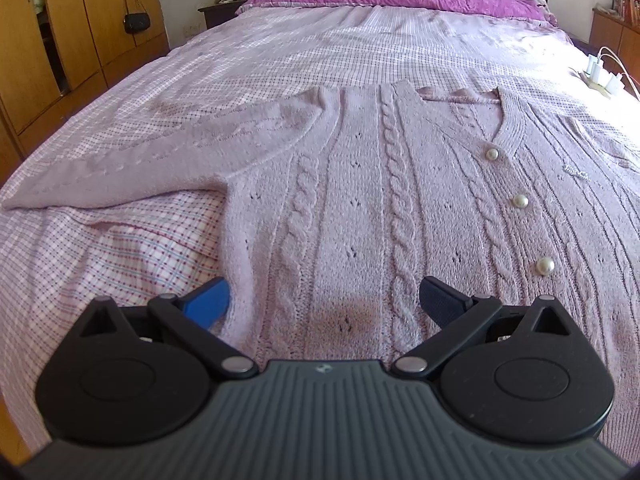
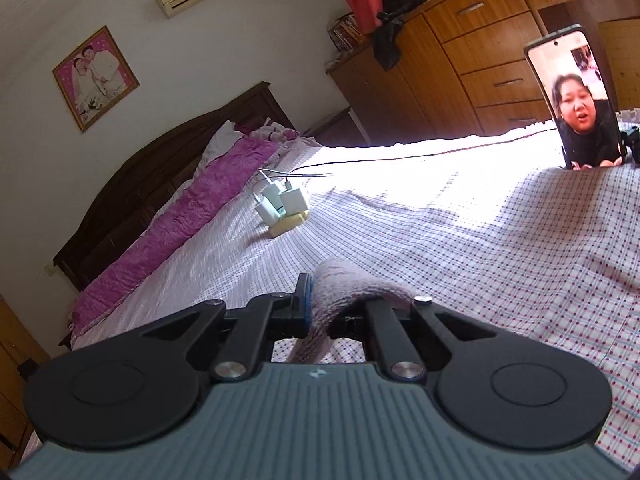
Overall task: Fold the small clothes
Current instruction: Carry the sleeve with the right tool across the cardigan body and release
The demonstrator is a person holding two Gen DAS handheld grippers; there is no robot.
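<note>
The right gripper [image 2: 320, 312] is clenched on a fold of the cardigan [image 1: 360, 200], which hides its right finger; the rest of the garment is out of that view. The left gripper [image 1: 324, 300] hangs released over the hem, fingers wide apart. Open checked bedsheet [image 1: 140, 120] lies left of the sleeve. The lilac cable-knit cardigan (pearl buttons [image 1: 520, 201] fastened) lies flat on the bed.

bed [image 1: 280, 60] checked, sunlit | wardrobe [image 1: 60, 40] | dresser [image 2: 460, 60] | walls pale, possibly white
</note>
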